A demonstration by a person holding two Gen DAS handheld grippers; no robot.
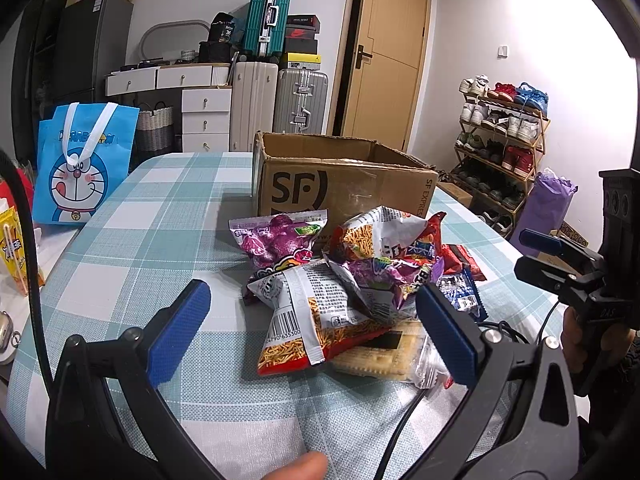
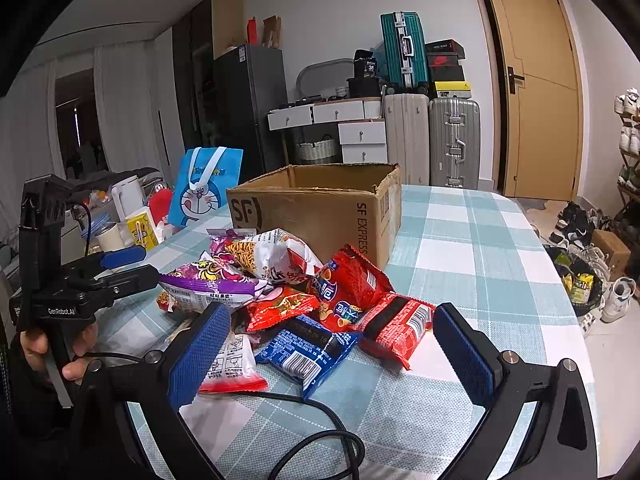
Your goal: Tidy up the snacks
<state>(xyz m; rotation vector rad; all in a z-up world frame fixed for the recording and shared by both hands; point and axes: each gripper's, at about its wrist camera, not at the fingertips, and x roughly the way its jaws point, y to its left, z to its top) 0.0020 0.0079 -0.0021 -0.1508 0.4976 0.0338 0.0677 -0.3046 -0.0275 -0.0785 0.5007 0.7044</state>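
Much of the snack pile (image 2: 288, 300) is buried under itself: packets overlap so that only corners and patches of print show, and most of the wording is too small or crumpled to read. A cracker pack (image 1: 380, 354) lies under the noodle-snack bag (image 1: 308, 320) in the left wrist view, partly covered by it and partly behind the left claw's (image 1: 312, 328) pad. The inside of the cardboard box (image 2: 320, 208) cannot be seen from either camera (only its rim and outer walls, printed SF), so what it holds cannot be told.

The pile sits on the checked cloth of the bench (image 2: 460, 248), just in front of the box and touching or nearly touching its near wall. The noodle-snack bag lies flat, back side up with its barcode showing, its long axis running from the box toward the left camera. In the right wrist view a blue packet (image 2: 308, 352) points its long axis toward the camera's left, and a red packet (image 2: 396, 324) beside it lies slanted the other way, barcode up.

The left claw is spread wide with nothing between its blue pads, hovering over the near edge of the pile. The right claw (image 2: 332, 356) is likewise spread wide and holds nothing, with the blue and red packets showing between its pads. A black cable (image 2: 320, 432) loops over the cloth in front of the pile.
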